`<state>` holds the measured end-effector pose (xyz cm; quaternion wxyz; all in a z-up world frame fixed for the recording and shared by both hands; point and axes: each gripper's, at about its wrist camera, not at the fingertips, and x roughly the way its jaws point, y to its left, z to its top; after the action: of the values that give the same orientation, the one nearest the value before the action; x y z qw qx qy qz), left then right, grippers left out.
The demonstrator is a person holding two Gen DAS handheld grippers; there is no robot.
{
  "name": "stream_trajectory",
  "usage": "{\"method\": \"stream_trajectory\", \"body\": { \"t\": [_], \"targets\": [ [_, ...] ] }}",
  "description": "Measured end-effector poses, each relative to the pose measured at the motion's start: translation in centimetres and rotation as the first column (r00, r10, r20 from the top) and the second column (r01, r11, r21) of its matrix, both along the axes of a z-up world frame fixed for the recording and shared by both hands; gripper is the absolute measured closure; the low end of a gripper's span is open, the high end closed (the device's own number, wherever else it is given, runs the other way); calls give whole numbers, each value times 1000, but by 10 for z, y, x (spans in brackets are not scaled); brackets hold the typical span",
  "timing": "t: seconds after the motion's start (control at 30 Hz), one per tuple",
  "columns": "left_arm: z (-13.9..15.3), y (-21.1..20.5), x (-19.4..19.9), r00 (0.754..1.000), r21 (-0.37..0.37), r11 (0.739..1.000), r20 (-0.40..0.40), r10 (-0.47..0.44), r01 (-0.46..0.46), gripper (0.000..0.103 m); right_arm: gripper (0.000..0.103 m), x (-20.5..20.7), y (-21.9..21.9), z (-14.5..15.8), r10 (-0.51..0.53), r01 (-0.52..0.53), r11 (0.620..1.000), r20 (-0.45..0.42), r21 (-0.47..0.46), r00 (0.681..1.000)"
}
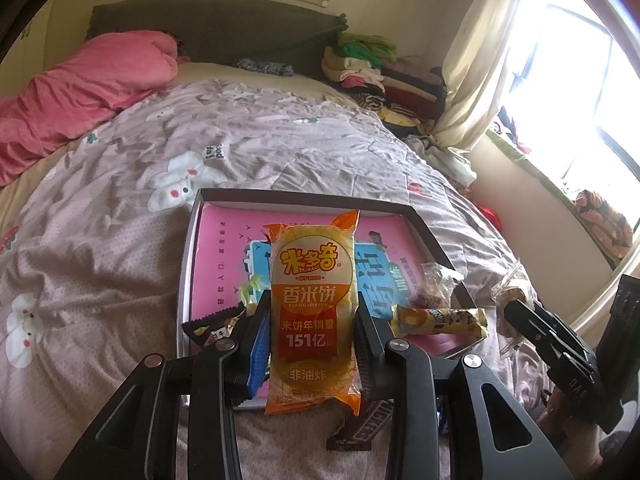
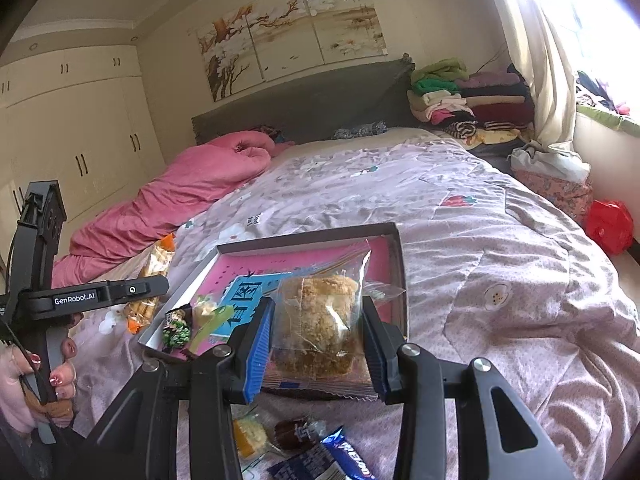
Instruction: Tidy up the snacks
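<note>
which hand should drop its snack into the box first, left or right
Left, probably. The left gripper holds the orange rice cracker pack over the box's bare pink middle. The right gripper holds its clear-bagged cake at the near rim.

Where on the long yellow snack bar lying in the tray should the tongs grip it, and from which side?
Grip the yellow snack bar across its narrow middle, coming from above. It lies flat and lengthwise along the near edge of the tray, so its long sides are the only faces narrow enough to pinch, and its crimped ends would likely slip.
</note>
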<state>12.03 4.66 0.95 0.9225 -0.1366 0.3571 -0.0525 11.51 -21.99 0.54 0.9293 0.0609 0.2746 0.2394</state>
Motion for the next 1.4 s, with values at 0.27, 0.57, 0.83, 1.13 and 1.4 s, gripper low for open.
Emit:
{"method": "stream_trajectory", "body": {
  "t": [0.27, 0.57, 0.83, 1.13, 1.4],
  "targets": [
    [-10, -7, 12, 999, 1, 999, -17, -32, 32, 66, 61, 7, 8, -1, 23, -23, 1000, -1, -7, 1000],
    [-19, -12, 21, 998, 9, 999, -31, -47, 47, 66, 61, 18, 33, -12, 82, -83, 996, -33, -28, 996],
    [-27, -14, 24, 997, 16, 998, -50, -60, 61, 66, 61, 28, 47, -17, 104, -106, 993, -60, -47, 993],
    [-37, -14, 26, 995, 15, 998, -74, -62, 64, 66, 61, 36, 54, -28, 94, -99, 994, -89, -51, 992],
    [-40, -16, 27, 994, 26, 997, -86, -65, 67, 66, 61, 41, 65, -35, 102, -110, 991, -104, -73, 989]
  ]
}}
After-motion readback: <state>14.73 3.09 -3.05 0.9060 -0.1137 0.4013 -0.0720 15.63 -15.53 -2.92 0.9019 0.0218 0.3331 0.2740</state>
